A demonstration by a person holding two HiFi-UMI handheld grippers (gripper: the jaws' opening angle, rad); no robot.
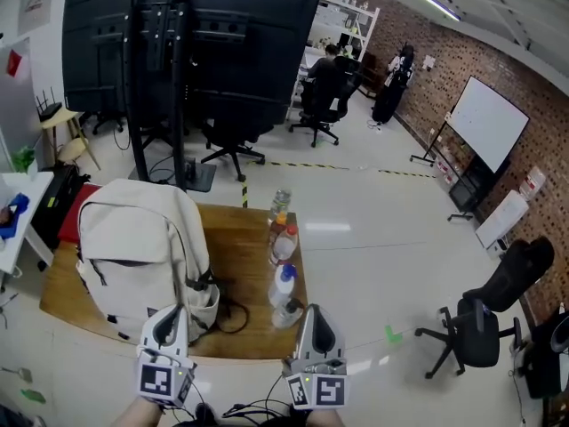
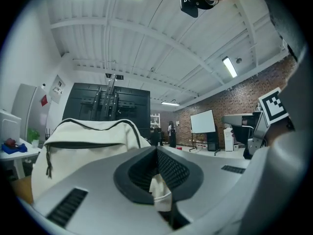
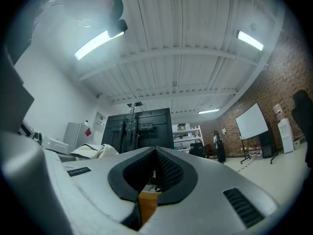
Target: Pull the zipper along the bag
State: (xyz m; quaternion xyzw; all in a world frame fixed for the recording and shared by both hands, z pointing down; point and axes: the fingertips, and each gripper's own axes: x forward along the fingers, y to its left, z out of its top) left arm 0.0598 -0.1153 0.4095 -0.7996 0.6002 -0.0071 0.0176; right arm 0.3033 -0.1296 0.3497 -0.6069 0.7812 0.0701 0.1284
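Observation:
A cream backpack [image 1: 138, 247] with dark zipper lines stands on the wooden table [image 1: 240, 238], at its left. In the left gripper view the backpack [image 2: 93, 136] rises just beyond the jaws, and a dark zipper pull [image 2: 48, 161] hangs at its left side. My left gripper [image 1: 169, 317] is at the bag's near lower corner, shut, tilted upward; only pale bag fabric shows through the gap below its tips [image 2: 157, 152]. My right gripper [image 1: 314, 317] hovers at the table's near right corner, shut and empty [image 3: 155, 152]. The backpack [image 3: 90, 151] shows small at the left of that view.
Several bottles [image 1: 283, 247] stand in a row along the table's right edge. A black cable [image 1: 233, 314] lies beside the bag. A large black screen stand [image 1: 187, 60] rises behind the table. Office chairs [image 1: 480, 332] and a whiteboard [image 1: 487, 123] are to the right.

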